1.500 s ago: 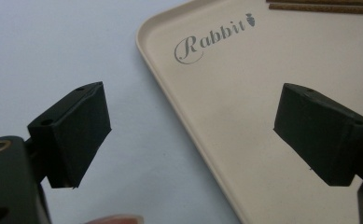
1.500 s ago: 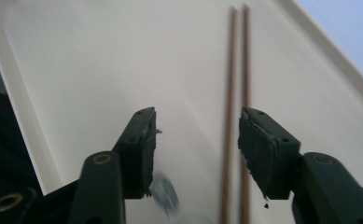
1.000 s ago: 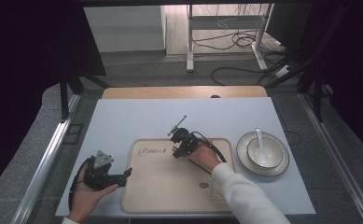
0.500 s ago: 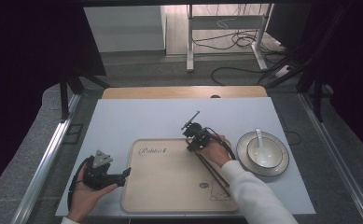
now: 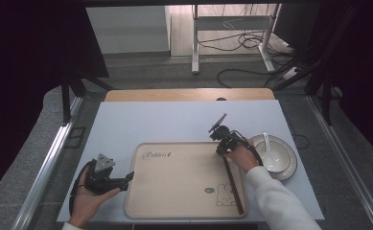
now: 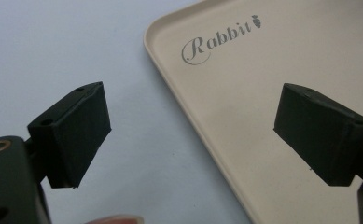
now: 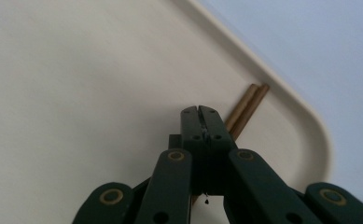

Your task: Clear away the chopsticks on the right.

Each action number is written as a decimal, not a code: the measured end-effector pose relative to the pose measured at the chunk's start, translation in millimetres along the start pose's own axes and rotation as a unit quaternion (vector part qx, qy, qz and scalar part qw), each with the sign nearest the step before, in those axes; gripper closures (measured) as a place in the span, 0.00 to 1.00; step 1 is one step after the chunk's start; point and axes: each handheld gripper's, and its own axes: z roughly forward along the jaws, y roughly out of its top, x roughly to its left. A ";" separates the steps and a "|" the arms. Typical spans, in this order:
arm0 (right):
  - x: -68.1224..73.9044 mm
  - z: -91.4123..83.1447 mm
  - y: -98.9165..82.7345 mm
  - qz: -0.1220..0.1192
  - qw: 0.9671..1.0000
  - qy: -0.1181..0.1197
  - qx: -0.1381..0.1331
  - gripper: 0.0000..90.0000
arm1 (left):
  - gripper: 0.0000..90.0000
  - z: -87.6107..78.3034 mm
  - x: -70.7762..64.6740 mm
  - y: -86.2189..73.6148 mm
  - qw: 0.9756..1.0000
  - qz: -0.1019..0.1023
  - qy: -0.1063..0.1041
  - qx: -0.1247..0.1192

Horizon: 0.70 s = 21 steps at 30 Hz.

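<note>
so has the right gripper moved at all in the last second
Yes. In the high view the right gripper has shifted right along the tray's far edge, away from the "Rabbit" lettering and closer to the bowl.

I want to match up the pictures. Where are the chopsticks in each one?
High view: the chopsticks lie along the tray's right edge, below the right hand.
Left gripper view: not in it.
Right gripper view: the chopsticks poke out past the shut fingers, by the tray rim.
Shared landmark: the beige tray.
</note>
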 end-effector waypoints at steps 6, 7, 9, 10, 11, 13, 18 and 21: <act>-10.2 -4.1 -12.1 0.008 1.000 -0.013 0.004 0.99 | 0.12 0.7 -1.2 0.5 1.000 0.001 0.000 0.002; -10.2 -4.1 -12.1 0.008 1.000 -0.013 0.004 0.99 | 0.12 0.7 -1.2 0.5 1.000 0.001 0.000 0.002; -7.9 -9.6 -13.8 0.001 1.000 -0.004 -0.024 0.99 | 0.12 0.6 -1.2 0.4 1.000 0.000 0.000 0.000; -7.9 -9.6 -13.8 0.001 1.000 -0.004 -0.024 0.99 | 0.12 0.4 -1.1 0.3 1.000 0.000 0.000 0.000; -4.7 -14.9 -14.8 -0.008 0.999 0.001 -0.041 0.99 | 0.12 0.1 -0.7 0.2 1.000 0.001 0.001 0.002; 3.1 -30.1 -20.2 -0.024 0.996 0.012 -0.083 0.99 | 0.12 -0.2 -0.1 -0.4 1.000 0.001 0.002 0.001; 16.5 -69.2 -65.2 -0.051 0.982 0.037 -0.177 0.99 | 0.12 0.0 -0.6 -0.8 1.000 -0.002 0.004 0.001; 14.7 -75.9 -83.9 -0.045 0.979 0.044 -0.194 0.99 | 0.12 -0.2 -1.5 -0.2 1.000 -0.001 0.004 0.002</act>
